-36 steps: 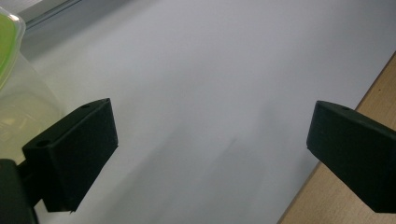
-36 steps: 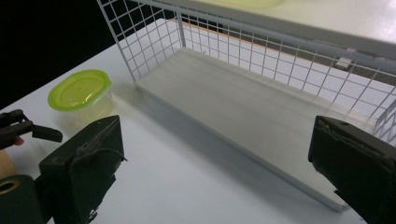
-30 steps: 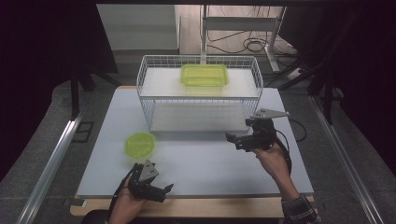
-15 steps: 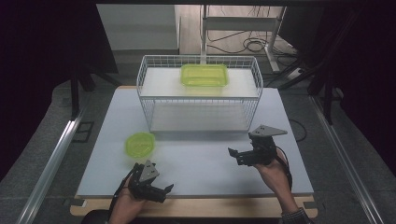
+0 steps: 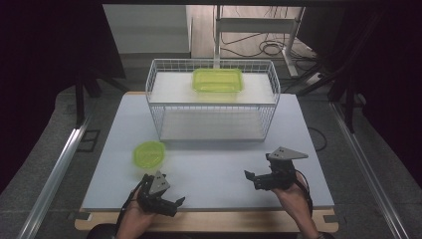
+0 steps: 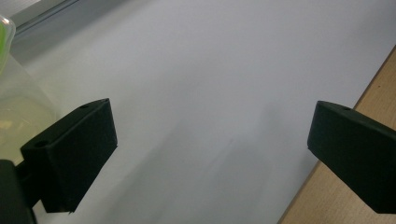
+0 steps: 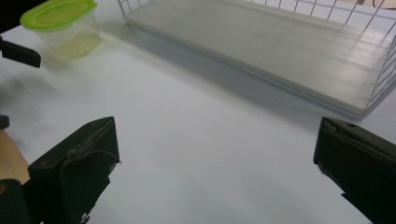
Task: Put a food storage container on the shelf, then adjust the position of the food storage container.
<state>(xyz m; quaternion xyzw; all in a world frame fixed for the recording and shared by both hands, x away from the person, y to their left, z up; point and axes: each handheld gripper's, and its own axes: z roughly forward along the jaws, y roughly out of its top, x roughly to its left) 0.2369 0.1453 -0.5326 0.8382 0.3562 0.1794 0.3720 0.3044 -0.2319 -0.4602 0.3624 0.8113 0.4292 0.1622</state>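
A round clear tub with a green lid [image 5: 149, 154] stands on the white table [image 5: 219, 159] at the front left; in the right gripper view the tub [image 7: 64, 25] is far off at the top left. My left gripper [image 5: 175, 205] rests just in front of it near the table's front edge, open, with bare table between its jaws [image 6: 210, 126]; the tub's wall [image 6: 11, 107] shows beside its left jaw. My right gripper [image 5: 251, 180] hovers at the front right, open and holding nothing [image 7: 217, 137]. A rectangular green container [image 5: 217, 79] lies on top of the wire rack [image 5: 154, 102].
The white wire rack has a lower shelf [image 7: 261, 46] at table level, behind both grippers. A wooden strip [image 5: 209, 219] runs along the table's front edge. Cables and a metal stand [image 5: 259, 30] lie on the floor behind the table.
My right gripper has drawn back from in front of the rack toward the table's front edge, still open. The left gripper and both containers have stayed put.
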